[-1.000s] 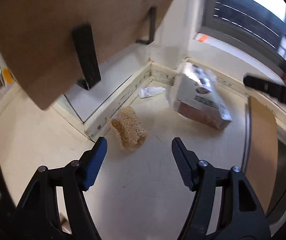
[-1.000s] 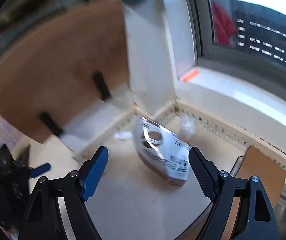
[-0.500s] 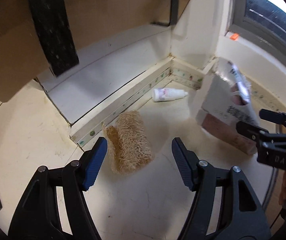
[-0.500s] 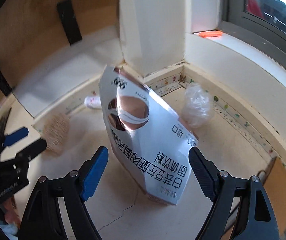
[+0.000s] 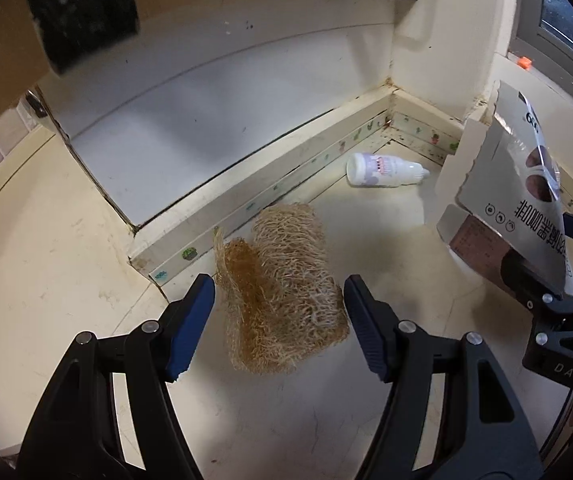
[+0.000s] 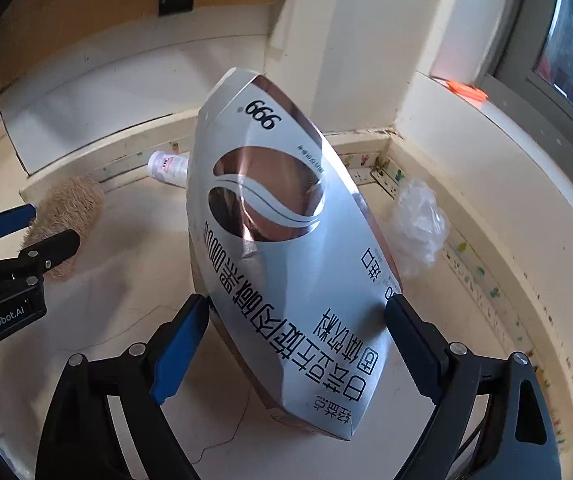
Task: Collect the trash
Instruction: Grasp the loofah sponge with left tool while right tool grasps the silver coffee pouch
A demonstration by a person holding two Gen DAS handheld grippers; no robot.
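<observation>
Because both pieces are to be lifted together, the left gripper (image 5: pixel 278 316) is held apart around the loofah (image 5: pixel 282 292), left of the carton (image 6: pixel 286 248); the right gripper (image 6: pixel 298 320), its jaws just widened, is spread around that carton, unclamped.

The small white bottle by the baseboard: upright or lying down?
Lying down. The small white bottle rests on its side on the floor, nozzle pointing toward the silver carton, base toward the loofah.
</observation>
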